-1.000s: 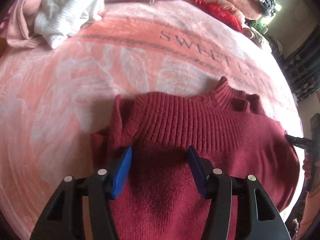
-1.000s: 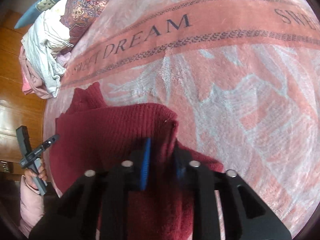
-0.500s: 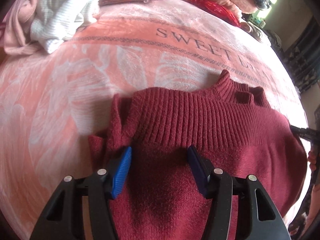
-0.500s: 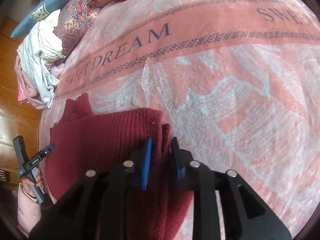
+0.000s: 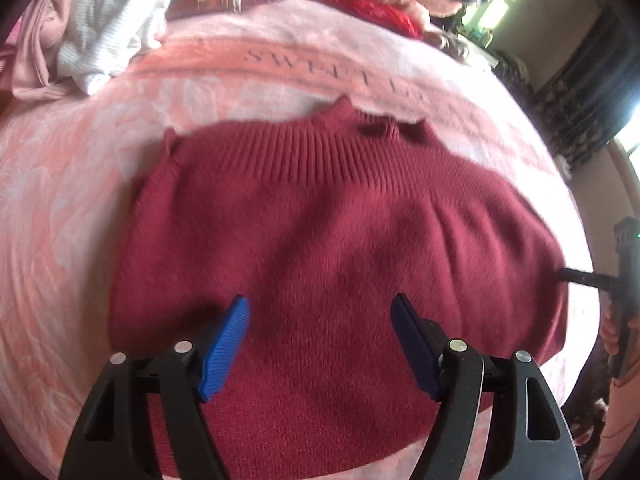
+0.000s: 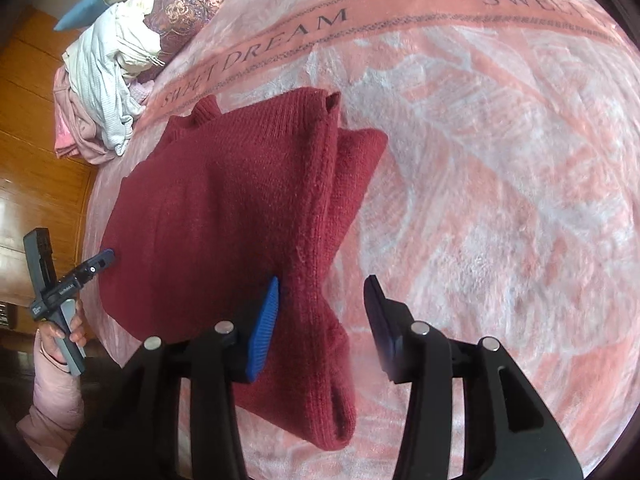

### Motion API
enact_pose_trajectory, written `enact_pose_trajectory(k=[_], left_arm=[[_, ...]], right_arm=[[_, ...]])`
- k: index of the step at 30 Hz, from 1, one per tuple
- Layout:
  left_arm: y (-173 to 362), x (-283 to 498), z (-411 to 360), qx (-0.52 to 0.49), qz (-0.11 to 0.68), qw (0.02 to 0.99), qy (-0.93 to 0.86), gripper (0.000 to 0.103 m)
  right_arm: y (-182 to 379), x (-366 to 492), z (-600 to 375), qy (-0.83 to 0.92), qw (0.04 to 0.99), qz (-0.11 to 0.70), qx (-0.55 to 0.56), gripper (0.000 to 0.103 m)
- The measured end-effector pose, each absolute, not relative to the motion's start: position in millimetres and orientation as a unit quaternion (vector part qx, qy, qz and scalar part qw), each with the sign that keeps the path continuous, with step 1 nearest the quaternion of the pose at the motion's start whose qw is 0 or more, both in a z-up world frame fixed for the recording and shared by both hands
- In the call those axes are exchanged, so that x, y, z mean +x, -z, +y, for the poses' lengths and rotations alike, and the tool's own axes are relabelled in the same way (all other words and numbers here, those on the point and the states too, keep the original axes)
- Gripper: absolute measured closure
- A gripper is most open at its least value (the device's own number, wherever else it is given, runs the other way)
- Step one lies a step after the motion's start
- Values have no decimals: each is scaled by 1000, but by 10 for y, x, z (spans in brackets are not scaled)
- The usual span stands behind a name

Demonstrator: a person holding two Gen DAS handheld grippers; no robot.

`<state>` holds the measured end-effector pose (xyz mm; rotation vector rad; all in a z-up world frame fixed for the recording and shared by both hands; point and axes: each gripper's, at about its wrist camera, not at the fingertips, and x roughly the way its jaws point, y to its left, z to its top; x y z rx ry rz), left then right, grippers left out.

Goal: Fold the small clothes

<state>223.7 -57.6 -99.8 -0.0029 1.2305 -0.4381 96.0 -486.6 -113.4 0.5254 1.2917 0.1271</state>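
Pink plush blanket (image 6: pixel 500 152) covers a bed, with a darker band across it printed "SWEET DREAM" in grey capitals. On it lies a dark red knitted sweater (image 5: pixel 340 240), folded, its ribbed hem and high collar on the far side from both grippers.

Compared with a second ago, both grippers have pulled back from the sweater and their jaws have just been opening. The left gripper (image 5: pixel 320 344) now stands wide, its blue pads apart above the sweater's near part, with the knit below them and nothing pinched. The right gripper (image 6: pixel 322 320), which earlier was clamped on the folded edge, now stands partly apart; the sweater's folded edge runs up between its pads, but they do not press on it.

Beyond the left gripper, to its far left, a heap of white and pink clothes (image 5: pixel 92 32) sits at the blanket's edge. Red fabric (image 5: pixel 376 10) lies further back.
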Motion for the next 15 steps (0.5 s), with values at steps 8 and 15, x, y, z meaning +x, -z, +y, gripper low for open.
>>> enact_pose_trajectory(k=[8,15], left_arm=[[1272,2211,-545,14,576,790,209,29],[1295,2204,-569,21,577,788,215,26]], right_arm=[[1460,943,-4996,-68,743,592,303,63],[1393,914,-4918,-65,742,589,312,90]])
